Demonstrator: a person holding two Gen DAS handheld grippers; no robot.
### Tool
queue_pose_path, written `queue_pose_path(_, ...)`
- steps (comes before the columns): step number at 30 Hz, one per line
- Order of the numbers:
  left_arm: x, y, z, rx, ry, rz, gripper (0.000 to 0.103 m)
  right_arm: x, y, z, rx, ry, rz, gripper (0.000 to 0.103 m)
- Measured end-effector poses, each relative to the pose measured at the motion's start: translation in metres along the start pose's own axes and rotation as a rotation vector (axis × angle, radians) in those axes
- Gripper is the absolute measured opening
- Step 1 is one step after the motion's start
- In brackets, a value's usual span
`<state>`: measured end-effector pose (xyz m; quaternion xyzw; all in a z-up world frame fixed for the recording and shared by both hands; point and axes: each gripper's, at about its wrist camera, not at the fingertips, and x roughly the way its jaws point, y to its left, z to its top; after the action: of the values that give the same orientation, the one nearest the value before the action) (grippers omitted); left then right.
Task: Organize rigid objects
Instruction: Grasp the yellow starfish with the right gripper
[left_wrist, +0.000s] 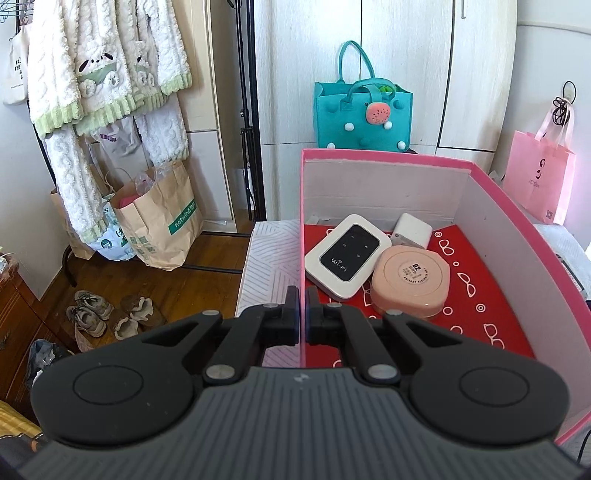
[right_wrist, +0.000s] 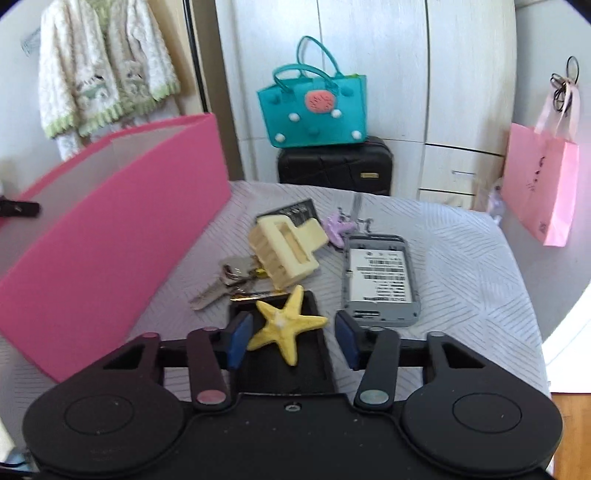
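While the left gripper (left_wrist: 302, 314) pinches the near wall of the pink box (left_wrist: 369, 157), jaws shut on the cardboard edge, the right gripper (right_wrist: 291, 338) hangs low over the loose items on the bed, pointing down at them. Its jaws are part open, one blue pad (right_wrist: 240, 338) just left of the yellow starfish (right_wrist: 284, 325), the other well clear on the right. No pad presses the starfish that I can see.

Starfish lies on a flat black tray (right_wrist: 317, 369), between the jaws. Just beyond: keys (right_wrist: 221, 282), a cream hair claw (right_wrist: 284, 251), a small purple claw (right_wrist: 338, 225), and a grey device back (right_wrist: 380, 275) with labels, face down, to the right. All rest on the striped bedspread (right_wrist: 461, 266).

Box stands left of that heap, steadied by the left grip. Inside already: white Wi-Fi router (left_wrist: 347, 256), round peach case (left_wrist: 410, 286), white block (left_wrist: 412, 230) at the back, all on the red patterned floor.

Step in hand, as I judge it: picking the starfish, grip not yet made. Task roughly part done; several items still outside.

Next move calls for closing squarely across the starfish arms without catching the tray lip, then lifting over the box wall. Thin, uneven arms could twist out of the pads; the left hold must keep the box from sliding.
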<state>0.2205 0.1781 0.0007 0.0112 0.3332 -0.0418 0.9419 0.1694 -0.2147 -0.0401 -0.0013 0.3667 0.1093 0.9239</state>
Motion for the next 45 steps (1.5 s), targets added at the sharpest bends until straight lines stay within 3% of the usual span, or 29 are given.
queue_pose_path(7,0.002,-0.002,0.003,0.017,0.028,0.009,0.002,0.000,0.012,0.000,-0.100,-0.012,-0.020,0.041)
queue_pose_path(11,0.003,-0.002,0.004,0.026,0.047,0.009,0.002,0.001,0.009,0.001,-0.103,-0.003,0.010,0.042)
queue_pose_path(14,0.004,-0.001,0.006,0.034,0.061,0.008,0.002,0.002,0.006,0.003,-0.063,0.004,0.024,0.049)
queue_pose_path(19,0.006,0.000,0.010,0.041,0.077,0.006,0.003,0.003,0.016,-0.001,-0.150,0.002,-0.003,0.051)
queue_pose_path(28,0.006,0.002,0.009,0.021,0.075,-0.005,0.003,0.001,0.013,0.002,-0.131,-0.012,-0.006,0.042)
queue_pose_path(37,0.007,-0.001,0.009,0.026,0.063,-0.004,0.003,0.002,0.013,0.005,-0.113,0.005,0.028,0.048)
queue_pose_path(41,0.006,-0.001,0.009,0.028,0.061,-0.003,0.003,0.005,0.021,0.003,-0.181,-0.003,-0.003,0.046)
queue_pose_path(42,0.006,-0.001,0.009,0.029,0.060,-0.001,0.003,0.005,0.023,0.003,-0.196,-0.007,-0.009,0.043)
queue_pose_path(44,0.006,0.000,0.009,0.028,0.060,-0.003,0.003,0.000,0.022,0.005,-0.189,-0.027,0.004,0.015)
queue_pose_path(45,0.006,0.000,0.009,0.027,0.061,-0.003,0.003,-0.003,0.020,0.007,-0.173,-0.035,0.027,0.011)
